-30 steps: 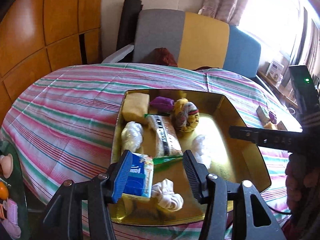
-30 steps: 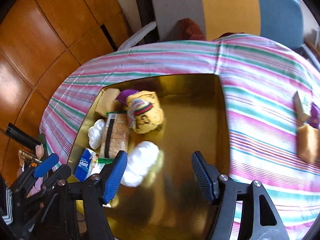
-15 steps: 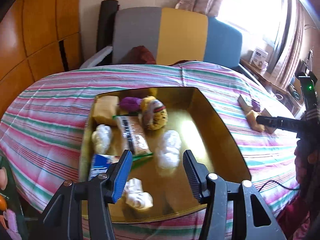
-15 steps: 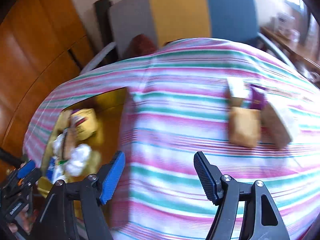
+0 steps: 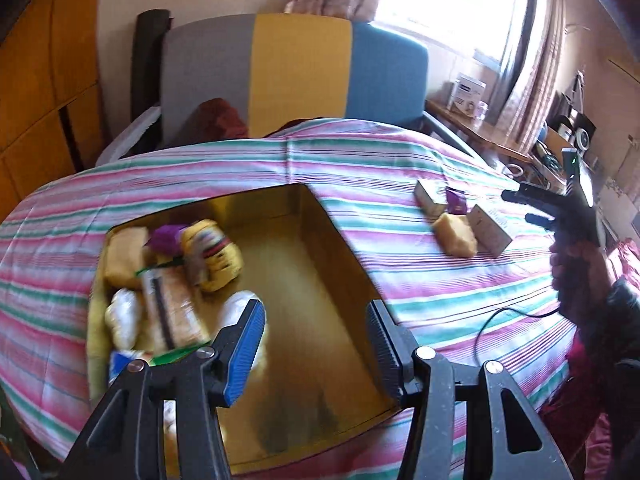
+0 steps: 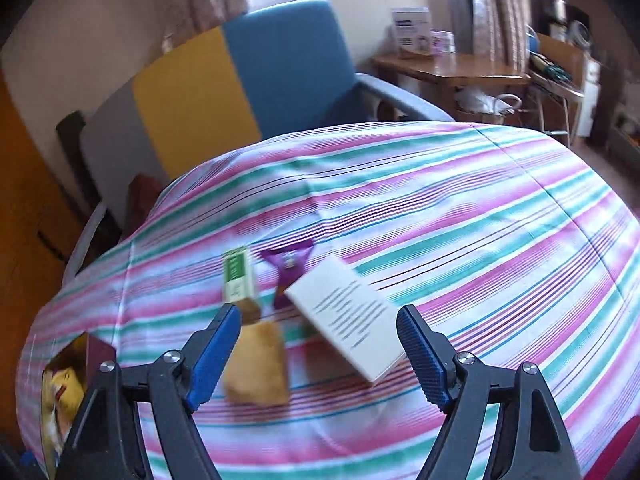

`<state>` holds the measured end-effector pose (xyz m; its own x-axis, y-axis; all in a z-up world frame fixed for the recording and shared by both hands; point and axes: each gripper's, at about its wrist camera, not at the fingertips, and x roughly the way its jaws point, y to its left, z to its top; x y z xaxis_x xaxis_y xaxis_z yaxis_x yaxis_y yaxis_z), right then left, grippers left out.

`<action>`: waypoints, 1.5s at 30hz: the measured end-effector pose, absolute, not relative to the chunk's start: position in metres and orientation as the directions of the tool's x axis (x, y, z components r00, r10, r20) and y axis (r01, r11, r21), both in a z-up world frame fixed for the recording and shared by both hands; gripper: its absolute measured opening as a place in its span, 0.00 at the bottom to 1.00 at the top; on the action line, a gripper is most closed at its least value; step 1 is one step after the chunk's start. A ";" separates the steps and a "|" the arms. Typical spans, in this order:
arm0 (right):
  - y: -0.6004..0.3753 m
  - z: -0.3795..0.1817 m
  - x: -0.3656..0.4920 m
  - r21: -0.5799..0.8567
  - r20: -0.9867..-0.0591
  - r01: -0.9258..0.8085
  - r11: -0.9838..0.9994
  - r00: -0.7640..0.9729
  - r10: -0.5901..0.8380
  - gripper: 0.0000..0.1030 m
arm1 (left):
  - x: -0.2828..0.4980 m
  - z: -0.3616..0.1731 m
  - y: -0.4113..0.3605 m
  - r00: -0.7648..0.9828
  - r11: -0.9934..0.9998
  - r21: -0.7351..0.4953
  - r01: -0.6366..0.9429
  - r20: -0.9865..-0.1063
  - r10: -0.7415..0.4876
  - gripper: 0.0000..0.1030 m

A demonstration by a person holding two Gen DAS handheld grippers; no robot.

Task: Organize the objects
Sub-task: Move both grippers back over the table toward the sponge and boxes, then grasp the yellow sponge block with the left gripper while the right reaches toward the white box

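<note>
A gold tray [image 5: 344,256] lies on the striped cloth and holds several items along its left side: a yellow plush [image 5: 214,254], a purple wrapper [image 5: 166,238], a bread pack [image 5: 172,316] and white bundles. My left gripper [image 5: 316,348] hovers open over the tray's bare floor, nothing between its fingers. My right gripper [image 6: 320,354] hangs above a loose group on the cloth, its jaws opening and empty. That group is a white box [image 6: 346,316], a yellow sponge [image 6: 258,364], a green-labelled box [image 6: 238,280] and a purple wrapper [image 6: 288,264]. The same group shows at right in the left wrist view, sponge [image 5: 456,234] nearest.
A grey, yellow and blue chair back [image 5: 296,76] stands behind the table. A wooden desk [image 6: 448,72] with boxes sits by the window. A hand [image 5: 576,272] holds the right gripper at the table's right edge, a cable trailing on the cloth. Wooden panels line the left wall.
The right gripper swung from over the tray to the right, above the loose group on the cloth, and its jaws widened. The left gripper shifted right across the tray, still open.
</note>
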<state>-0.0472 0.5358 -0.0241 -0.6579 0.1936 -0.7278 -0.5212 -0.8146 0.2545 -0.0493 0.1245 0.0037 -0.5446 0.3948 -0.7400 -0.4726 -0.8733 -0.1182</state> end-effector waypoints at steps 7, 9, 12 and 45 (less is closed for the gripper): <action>0.568 -0.034 -0.028 0.366 -0.720 -0.614 -0.700 -0.663 0.205 0.79 | -0.067 0.007 0.202 -0.471 -0.809 -0.132 -0.573 -0.755 0.456 0.52; 0.569 -0.031 -0.025 0.390 -0.709 -0.606 -0.693 -0.678 0.194 0.79 | -0.072 0.003 0.231 -0.450 -0.789 -0.111 -0.604 -0.770 0.453 0.56; 0.568 -0.032 -0.024 0.404 -0.711 -0.605 -0.686 -0.680 0.180 0.80 | -0.080 -0.009 0.269 -0.405 -0.760 -0.108 -0.641 -0.793 0.455 0.65; 0.566 -0.030 -0.031 0.463 -0.696 -0.551 -0.694 -0.711 0.101 0.81 | -0.126 -0.101 0.377 -0.269 -0.777 -0.138 -0.615 -0.889 0.370 0.55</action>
